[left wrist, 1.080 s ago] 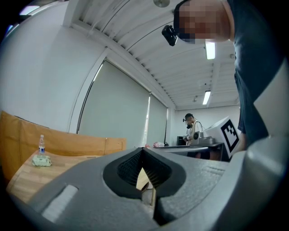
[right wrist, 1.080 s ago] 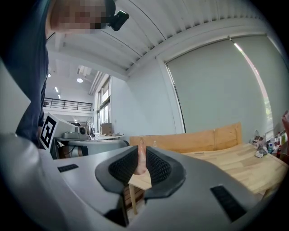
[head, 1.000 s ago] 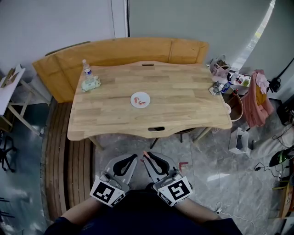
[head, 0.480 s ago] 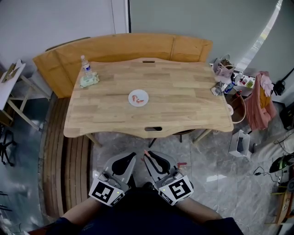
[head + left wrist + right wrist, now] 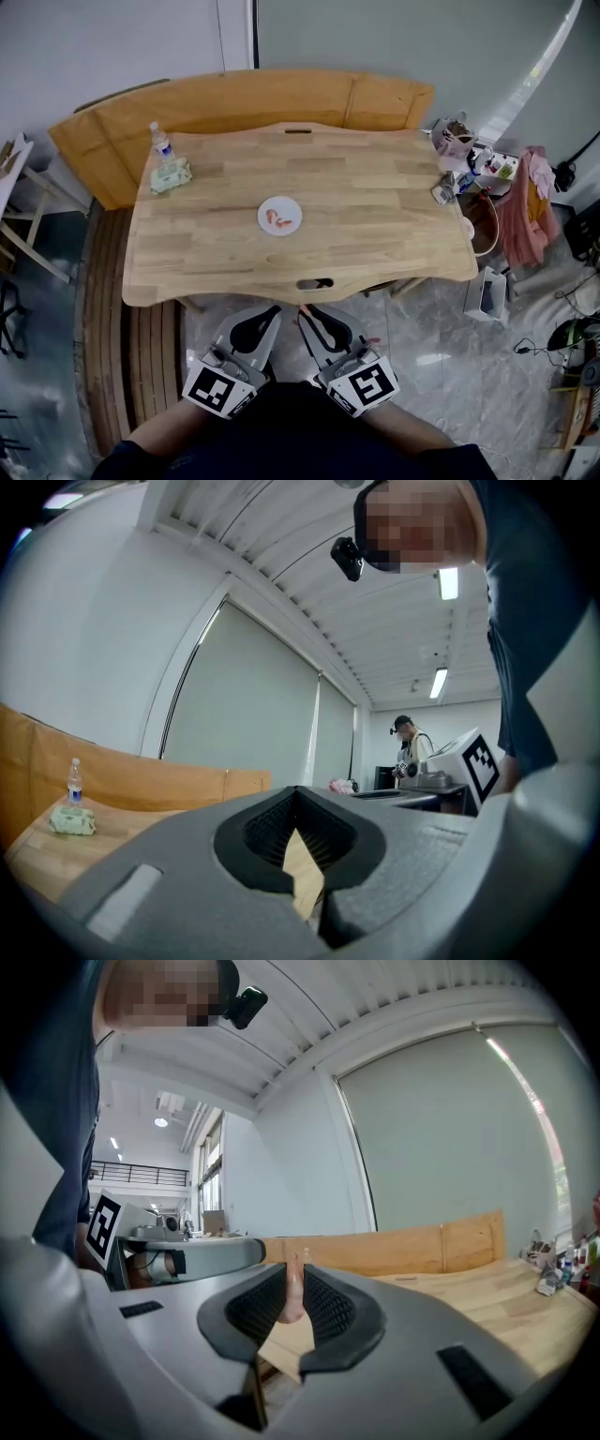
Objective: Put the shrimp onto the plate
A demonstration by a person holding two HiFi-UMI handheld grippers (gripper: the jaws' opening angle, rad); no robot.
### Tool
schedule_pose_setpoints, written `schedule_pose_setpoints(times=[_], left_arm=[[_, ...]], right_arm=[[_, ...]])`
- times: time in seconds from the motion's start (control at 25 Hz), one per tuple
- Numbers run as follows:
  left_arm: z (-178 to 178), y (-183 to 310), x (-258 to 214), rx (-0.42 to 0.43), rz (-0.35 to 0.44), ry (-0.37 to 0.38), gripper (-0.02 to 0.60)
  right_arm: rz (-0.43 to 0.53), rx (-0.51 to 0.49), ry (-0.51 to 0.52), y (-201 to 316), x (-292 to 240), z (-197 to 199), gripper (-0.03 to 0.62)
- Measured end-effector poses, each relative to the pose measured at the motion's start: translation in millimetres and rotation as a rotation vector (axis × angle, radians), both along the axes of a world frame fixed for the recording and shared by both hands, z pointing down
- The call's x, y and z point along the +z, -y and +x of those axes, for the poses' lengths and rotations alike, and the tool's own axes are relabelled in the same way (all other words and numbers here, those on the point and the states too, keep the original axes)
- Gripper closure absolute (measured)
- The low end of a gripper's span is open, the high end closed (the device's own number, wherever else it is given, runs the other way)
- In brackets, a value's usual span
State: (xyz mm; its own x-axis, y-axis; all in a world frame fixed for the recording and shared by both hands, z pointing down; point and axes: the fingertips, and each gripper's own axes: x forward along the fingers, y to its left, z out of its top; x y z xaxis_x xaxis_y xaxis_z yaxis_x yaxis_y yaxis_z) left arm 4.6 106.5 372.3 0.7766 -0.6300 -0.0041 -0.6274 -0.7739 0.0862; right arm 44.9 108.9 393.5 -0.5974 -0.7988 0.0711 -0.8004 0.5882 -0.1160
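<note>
The plate [image 5: 279, 216] sits lower-left of where it was (the table [image 5: 375, 206] with it). Both grippers stay bottom centre, pointing up-frame: right gripper [image 5: 302, 312] pinching a shrimp [image 5: 293, 1293], left gripper [image 5: 277, 310] pressed together, empty.

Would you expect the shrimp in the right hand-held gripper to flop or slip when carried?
Probably not floppy: the shrimp stands upright, unbent, between the ribbed pads of the right hand-held gripper. It looks small, likely light. Its smooth pink surface might slip if jolted.
</note>
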Motion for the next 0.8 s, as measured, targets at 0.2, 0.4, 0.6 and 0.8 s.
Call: schedule_pose_setpoints(times=[0.2,0.4,0.6,0.8], left_arm=[[-9,56,-4,0.035,0.003,0.000,0.577],[-19,105,-11,0.079,0.016,-0.008,0.577],[-31,146,-11,0.121,-0.009,-0.006,0.577],[-38,172,-9,0.133,-0.004,-0.016,0.577]], right_arm=[[-0.010,0.031,-0.001,53,-1,-11,0.531],[-0.017,0.063,-0.007,102,-5,-23,0.531],[-0.020,0.107,-0.013,144,-9,-34,0.531],[-0.031,0.133,-0.012,170,-8,-35,0.531]])
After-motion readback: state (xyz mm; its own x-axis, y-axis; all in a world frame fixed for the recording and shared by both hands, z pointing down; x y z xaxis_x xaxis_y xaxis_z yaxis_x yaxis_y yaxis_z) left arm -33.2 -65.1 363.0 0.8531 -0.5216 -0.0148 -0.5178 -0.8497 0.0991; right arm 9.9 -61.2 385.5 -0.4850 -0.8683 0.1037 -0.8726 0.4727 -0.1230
